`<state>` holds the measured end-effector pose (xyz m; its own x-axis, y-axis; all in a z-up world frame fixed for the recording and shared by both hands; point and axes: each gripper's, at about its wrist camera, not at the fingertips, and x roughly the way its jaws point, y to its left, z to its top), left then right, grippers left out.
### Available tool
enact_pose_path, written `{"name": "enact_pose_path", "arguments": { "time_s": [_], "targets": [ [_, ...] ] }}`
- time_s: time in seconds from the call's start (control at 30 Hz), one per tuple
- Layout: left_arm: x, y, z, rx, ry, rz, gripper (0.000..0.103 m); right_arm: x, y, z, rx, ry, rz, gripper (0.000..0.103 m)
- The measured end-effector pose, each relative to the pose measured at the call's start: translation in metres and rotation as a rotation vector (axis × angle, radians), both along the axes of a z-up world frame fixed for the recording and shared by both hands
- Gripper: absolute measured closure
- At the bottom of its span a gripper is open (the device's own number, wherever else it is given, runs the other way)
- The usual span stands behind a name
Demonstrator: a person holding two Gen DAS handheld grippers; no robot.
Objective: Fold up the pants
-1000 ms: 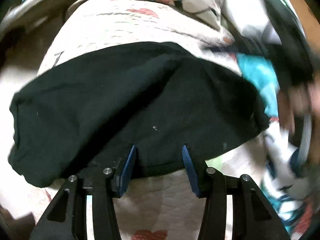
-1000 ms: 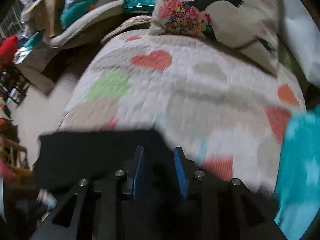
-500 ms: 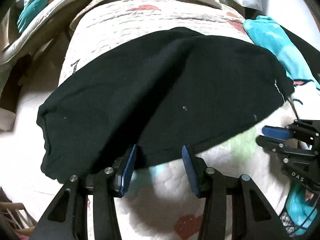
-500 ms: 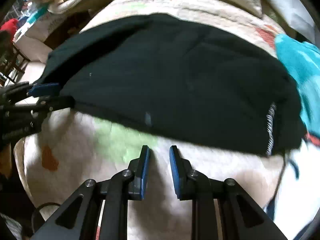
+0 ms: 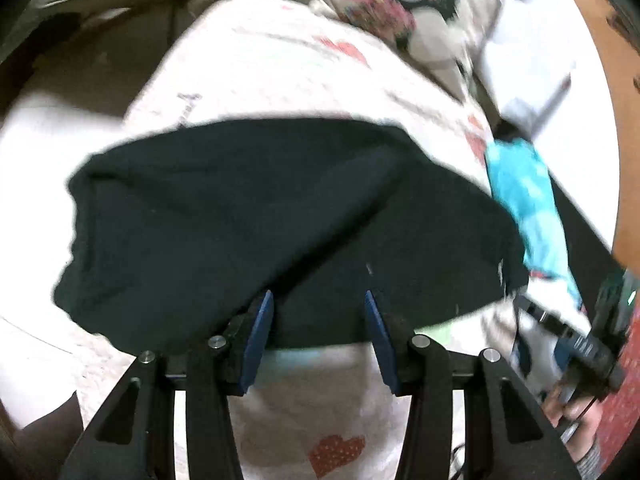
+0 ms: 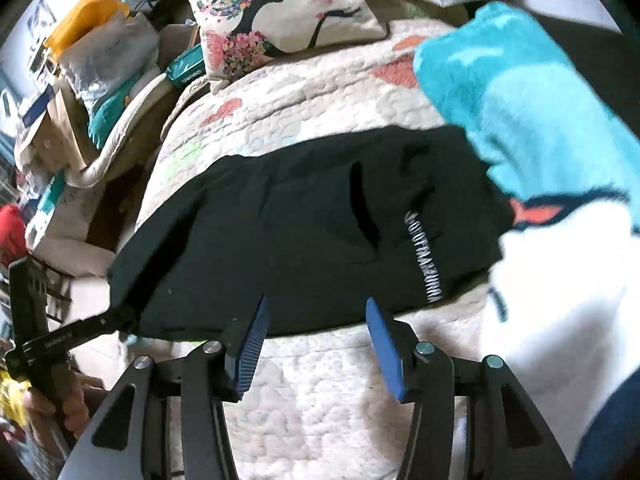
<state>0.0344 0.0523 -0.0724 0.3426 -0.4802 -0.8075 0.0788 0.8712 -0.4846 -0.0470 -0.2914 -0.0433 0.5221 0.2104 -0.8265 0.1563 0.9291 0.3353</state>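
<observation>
The black pants [image 5: 248, 216] lie folded across a quilted bed cover with hearts [image 5: 280, 64]. In the right wrist view the pants [image 6: 304, 236] show a pocket slit and a white-lettered waistband at their right end. My left gripper [image 5: 318, 300] is open and empty, its blue pads at the pants' near edge. My right gripper [image 6: 316, 306] is open and empty, just in front of the near edge. The left gripper also shows at the pants' left corner in the right wrist view [image 6: 120, 316].
A turquoise and white blanket [image 6: 540, 128] lies against the pants' right end. A floral pillow [image 6: 280, 16] sits at the head of the bed. Boxes and bags [image 6: 92, 64] crowd the floor to the left. The bed's left edge [image 6: 160, 168] drops off.
My right gripper has opened wide from nearly shut. Both grippers shifted; the left view is blurred by motion and now sits closer to the pants' near edge.
</observation>
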Motion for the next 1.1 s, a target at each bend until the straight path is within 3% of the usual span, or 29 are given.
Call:
{"name": "enact_pose_path", "arguments": {
  "time_s": [0.13,0.23,0.37,0.43,0.47,0.57,0.7,0.93,1.1],
  "targets": [
    [0.002,0.051,0.006,0.013,-0.031,0.202,0.057,0.013,0.032,-0.001,0.004,0.011,0.097,0.048],
    [-0.009,0.102,-0.001,0.013,-0.01,0.371,0.057,0.035,0.061,0.006,0.004,-0.009,0.198,0.047],
    [-0.03,0.152,-0.03,-0.003,0.098,0.556,0.057,0.081,0.13,0.017,-0.013,-0.022,0.431,0.045],
    [-0.039,0.163,-0.039,-0.05,0.137,0.608,0.057,0.102,0.17,0.02,-0.056,-0.028,0.563,0.043],
    [-0.045,0.166,-0.042,-0.115,0.144,0.635,0.057,0.112,0.194,0.022,-0.078,-0.029,0.643,0.043],
    [-0.055,0.16,-0.045,-0.236,0.121,0.682,0.053,0.139,0.26,0.02,-0.077,0.002,0.857,0.041],
    [-0.043,0.146,-0.06,-0.356,0.138,0.658,0.049,0.166,0.325,0.006,-0.119,0.055,1.004,0.04],
    [-0.027,0.135,-0.075,-0.323,0.117,0.635,0.048,0.193,0.385,-0.036,-0.262,0.161,1.149,0.041],
    [-0.016,0.13,-0.078,-0.315,0.098,0.649,0.04,0.2,0.409,-0.062,-0.344,0.204,1.212,0.041]
  ]
}}
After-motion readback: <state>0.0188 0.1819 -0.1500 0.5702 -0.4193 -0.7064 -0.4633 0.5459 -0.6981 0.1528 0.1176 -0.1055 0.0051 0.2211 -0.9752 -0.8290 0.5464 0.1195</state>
